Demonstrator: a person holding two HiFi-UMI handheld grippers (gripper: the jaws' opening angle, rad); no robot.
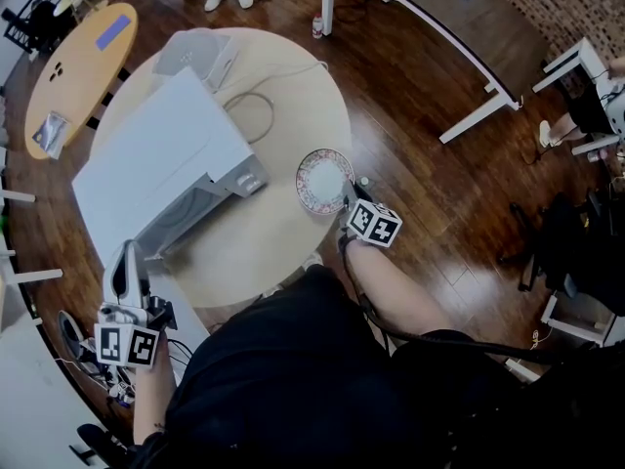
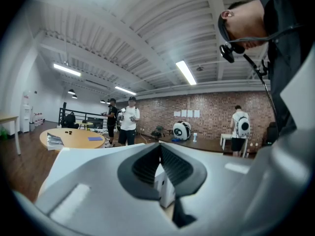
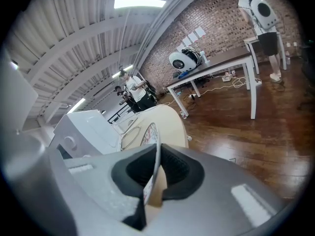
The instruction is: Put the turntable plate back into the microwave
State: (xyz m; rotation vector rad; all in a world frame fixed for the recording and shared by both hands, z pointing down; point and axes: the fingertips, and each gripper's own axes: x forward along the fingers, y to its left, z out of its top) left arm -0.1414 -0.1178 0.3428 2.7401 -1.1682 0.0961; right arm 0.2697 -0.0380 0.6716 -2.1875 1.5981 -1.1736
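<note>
The turntable plate (image 1: 322,179), white with a patterned rim, is at the right side of the round wooden table (image 1: 303,86), tilted. My right gripper (image 1: 349,201) is shut on its near rim. In the right gripper view the plate (image 3: 149,134) runs edge-on between the pads of the right gripper (image 3: 156,168). The white microwave (image 1: 156,164) stands on the table's left half with its door hanging open toward me; it also shows in the right gripper view as the microwave (image 3: 86,127). My left gripper (image 1: 125,262) hovers by the door's near corner, and in its own view the left gripper (image 2: 158,149) has its pads together with nothing between them.
A grey cable (image 1: 256,115) loops on the table behind the microwave, next to a white box (image 1: 200,52). A second round table (image 1: 83,66) stands at the upper left and a long white desk (image 1: 439,37) at the upper right. People stand in the background.
</note>
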